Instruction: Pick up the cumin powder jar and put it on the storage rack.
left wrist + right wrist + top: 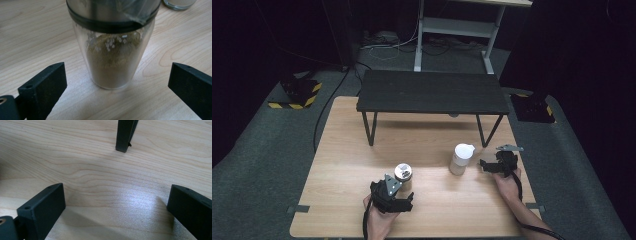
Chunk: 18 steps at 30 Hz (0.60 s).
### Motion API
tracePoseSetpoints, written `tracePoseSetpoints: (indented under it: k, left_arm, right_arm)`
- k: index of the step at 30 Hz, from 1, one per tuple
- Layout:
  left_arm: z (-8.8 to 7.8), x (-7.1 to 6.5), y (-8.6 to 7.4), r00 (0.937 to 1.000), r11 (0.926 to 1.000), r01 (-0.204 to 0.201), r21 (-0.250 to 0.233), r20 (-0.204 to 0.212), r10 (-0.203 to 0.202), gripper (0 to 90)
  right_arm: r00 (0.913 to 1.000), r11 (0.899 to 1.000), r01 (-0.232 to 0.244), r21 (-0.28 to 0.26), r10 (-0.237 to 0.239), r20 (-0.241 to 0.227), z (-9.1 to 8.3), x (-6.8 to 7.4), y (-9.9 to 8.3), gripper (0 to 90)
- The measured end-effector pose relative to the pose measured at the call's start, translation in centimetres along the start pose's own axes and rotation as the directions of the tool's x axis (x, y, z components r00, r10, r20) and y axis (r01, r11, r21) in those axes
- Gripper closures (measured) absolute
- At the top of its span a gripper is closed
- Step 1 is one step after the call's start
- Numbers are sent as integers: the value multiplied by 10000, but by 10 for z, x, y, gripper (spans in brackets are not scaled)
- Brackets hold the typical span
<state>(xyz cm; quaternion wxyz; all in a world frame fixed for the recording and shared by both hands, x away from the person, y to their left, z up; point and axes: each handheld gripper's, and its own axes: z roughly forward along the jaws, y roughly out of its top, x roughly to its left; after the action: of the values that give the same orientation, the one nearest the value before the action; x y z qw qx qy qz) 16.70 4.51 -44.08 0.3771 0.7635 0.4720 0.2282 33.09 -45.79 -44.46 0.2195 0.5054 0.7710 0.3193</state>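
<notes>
A glass jar (112,62) with a metal top and a black ring under it stands upright on the wooden tabletop (342,165), near the front edge and a little left of the middle; in the high view the same jar (403,173) shows its shiny round top. It holds a brown powder with some small white grains at the upper part. The left hand-held gripper (117,85) is directly in front of this jar, and its two black jaws stand wide apart, one at each side of the jar, not touching the glass, so it is released. In the high view the left hand-held gripper (393,192) is just beside the jar, held by a hand coming from the bottom edge. To the right of the jar, well apart from it, stands a second container (461,159), pale with a white lid. Just beside it on its right is the right hand-held gripper (492,166), also released: in the right gripper view its jaws (115,205) are spread wide over bare wood. Farther back on the tabletop stands a low black shelf (432,92) on thin legs, and one leg (124,135) shows in the right gripper view.
</notes>
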Motion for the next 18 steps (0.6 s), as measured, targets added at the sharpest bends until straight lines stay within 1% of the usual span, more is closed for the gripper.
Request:
tracePoseSetpoints:
  k: [1,3,8,10,12,14,18]
  left_arm:
    - [1,0,1,10000,10000,69,-15,7,-69,23]
    - [4,2,3,10000,10000,11,-27,7,-11,26]
    - [9,0,4,9996,9996,232,-183,-124,-234,48]
    - [10,0,5,9996,9995,225,-217,-156,-229,60]
    - [12,-1,5,9992,9988,351,-339,-180,-358,68]
    - [13,-1,5,9992,9988,336,-362,-208,-343,80]
    - [16,-1,6,9984,9976,470,-510,-275,-484,100]
  right_arm:
    - [10000,10000,0,0,0,0,0,0,0,10]
    - [10000,10000,1,0,-1,0,0,0,0,10]
    - [10000,10000,1,-1,-1,0,0,0,0,10]
    - [10000,10000,2,0,-2,0,0,0,0,10]
    - [10000,10000,1,0,-1,0,0,0,0,10]
    - [10000,10000,-1,0,1,0,0,0,0,10]
    - [10000,10000,-10,4,10,0,0,0,0,10]
